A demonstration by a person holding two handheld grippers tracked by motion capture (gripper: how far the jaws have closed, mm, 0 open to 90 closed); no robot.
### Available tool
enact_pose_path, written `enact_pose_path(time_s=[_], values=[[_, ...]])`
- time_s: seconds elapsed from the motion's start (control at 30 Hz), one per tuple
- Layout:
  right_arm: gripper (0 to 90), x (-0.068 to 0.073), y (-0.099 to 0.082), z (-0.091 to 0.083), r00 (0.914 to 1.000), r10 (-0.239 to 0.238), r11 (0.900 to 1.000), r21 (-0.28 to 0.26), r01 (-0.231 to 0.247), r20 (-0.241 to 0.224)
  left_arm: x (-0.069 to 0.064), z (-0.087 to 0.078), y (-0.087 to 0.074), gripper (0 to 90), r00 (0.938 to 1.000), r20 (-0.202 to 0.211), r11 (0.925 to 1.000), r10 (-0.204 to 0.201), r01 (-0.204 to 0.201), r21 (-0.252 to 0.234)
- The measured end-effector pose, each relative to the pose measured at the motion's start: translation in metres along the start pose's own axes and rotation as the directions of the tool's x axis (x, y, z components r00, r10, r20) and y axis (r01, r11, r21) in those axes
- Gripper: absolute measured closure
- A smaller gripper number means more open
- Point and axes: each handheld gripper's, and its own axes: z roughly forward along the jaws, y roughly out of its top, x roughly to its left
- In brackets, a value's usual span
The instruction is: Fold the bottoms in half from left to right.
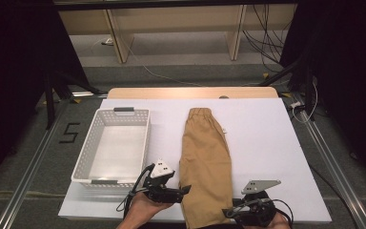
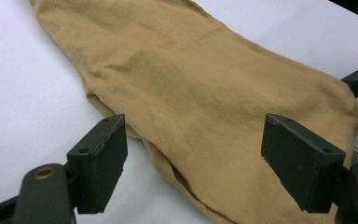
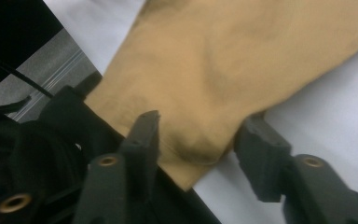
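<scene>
Tan trousers (image 1: pixel 206 148), folded lengthwise, lie on the white table cover (image 1: pixel 262 143) with the waistband at the far end. My left gripper (image 1: pixel 187 190) sits at the left edge of the legs near the hem. Its jaws stand wide open (image 2: pixel 196 163) over the trousers' (image 2: pixel 191 84) folded edge, and the pads do not press the cloth. My right gripper (image 1: pixel 226 212) is at the hem's near right corner. That corner of the trousers (image 3: pixel 223 60) lies slightly bunched between its half-spread jaws (image 3: pixel 200 140), which are not clamped on it.
A white slotted basket (image 1: pixel 124 110) stands empty to the left of the trousers. The table's front edge runs just under both hands, with grey floor and metal rails beyond. Bare white cover (image 1: pixel 267 167) lies right of the trousers.
</scene>
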Motion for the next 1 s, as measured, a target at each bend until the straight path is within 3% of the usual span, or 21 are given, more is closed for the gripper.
enact_pose_path(time_s=[0.17,0.37,0.47,0.57,0.63,0.7,0.8,1.0], values=[[71.7,0.006,0.002,-0.008,0.9992,-0.039,0.9975,-0.059,0.039,-0.007,0.000,0.000,0.000,22.7,1.0000,-0.003,1.0000,-0.003,0.003,-0.001],[79.1,0.009,0.004,-0.014,0.9974,-0.053,0.9941,-0.097,0.048,-0.049,0.001,0.001,0.000,22.7,1.0000,-0.006,1.0000,-0.005,0.005,0.000],[82.5,0.008,0.003,-0.011,0.9986,-0.047,0.9974,-0.056,0.045,-0.026,0.001,0.001,-0.001,22.7,1.0000,-0.007,1.0000,-0.004,0.004,0.002],[84.6,0.006,0.001,-0.005,0.9995,-0.021,0.9984,0.052,0.019,0.025,0.001,0.001,-0.001,22.7,1.0000,-0.006,1.0000,0.001,-0.001,0.006],[85.6,0.004,-0.002,-0.002,0.9976,-0.029,0.9952,0.095,0.023,0.062,0.001,0.001,-0.001,22.7,1.0000,-0.007,0.9999,0.002,-0.002,0.010],[84.8,0.002,-0.003,-0.002,0.9967,-0.026,0.9930,0.117,0.017,0.076,0.000,0.002,-0.001,22.7,1.0000,-0.007,1.0000,0.002,-0.001,0.009],[79.0,0.000,-0.003,-0.006,0.9975,-0.002,0.9952,0.098,-0.005,0.071,0.001,0.001,-0.001,22.7,0.9999,-0.011,1.0000,0.000,0.001,0.008],[58.3,-0.007,0.001,-0.015,0.9950,0.037,0.9993,-0.002,-0.037,0.093,0.001,0.002,-0.001,22.7,0.9998,-0.021,1.0000,-0.004,0.004,0.007]])
